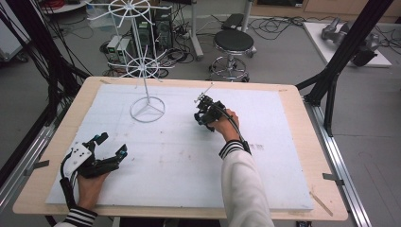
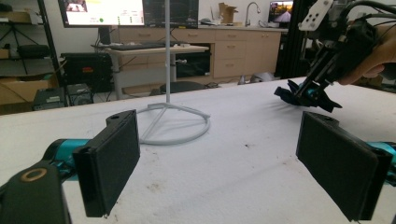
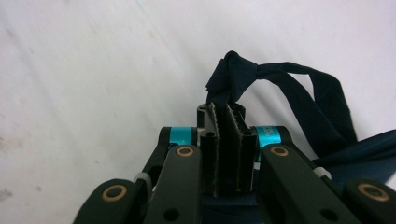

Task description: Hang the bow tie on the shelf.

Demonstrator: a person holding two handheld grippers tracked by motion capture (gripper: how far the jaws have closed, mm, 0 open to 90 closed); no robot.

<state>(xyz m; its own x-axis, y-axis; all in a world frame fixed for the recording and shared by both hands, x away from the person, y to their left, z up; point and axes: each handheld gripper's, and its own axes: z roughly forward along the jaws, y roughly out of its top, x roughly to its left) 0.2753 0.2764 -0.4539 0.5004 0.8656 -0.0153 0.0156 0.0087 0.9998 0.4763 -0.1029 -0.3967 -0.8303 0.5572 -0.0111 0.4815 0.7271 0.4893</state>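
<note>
Forearms came in at the near edge of the high view; my left gripper sat low on the white table, jaws spread wide, nothing between them. My right gripper was farther out, tipped down onto the sheet, and I couldn't make out the cloth under it from up there. White wire stand stood beyond and left of the right fingers, well apart from both hands. Right hand was clearly the nearer one to the work; left was idle and far off.

Left gripper view: two black pads rose closest to the lens, wide apart, only bare table between. Past them, ahead and to the right, the right gripper pointed down at a dark blue cloth strip, whose loose ends fanned flat on the table on either side of its tips. Stand's ring base lay ahead-left of my left fingers.

Right gripper view: pads were pressed together, clamped on the strip with no gap showing. A knot or bunched fold poked out just past the fingertips, and from there the strip looped away to the right and back down beside the jaws. Its long run lay rightward of the fingers, not ahead. I judged the grip set on the bunched end, so the next pull would likely be a lift, with the tail dragging from the right side.
</note>
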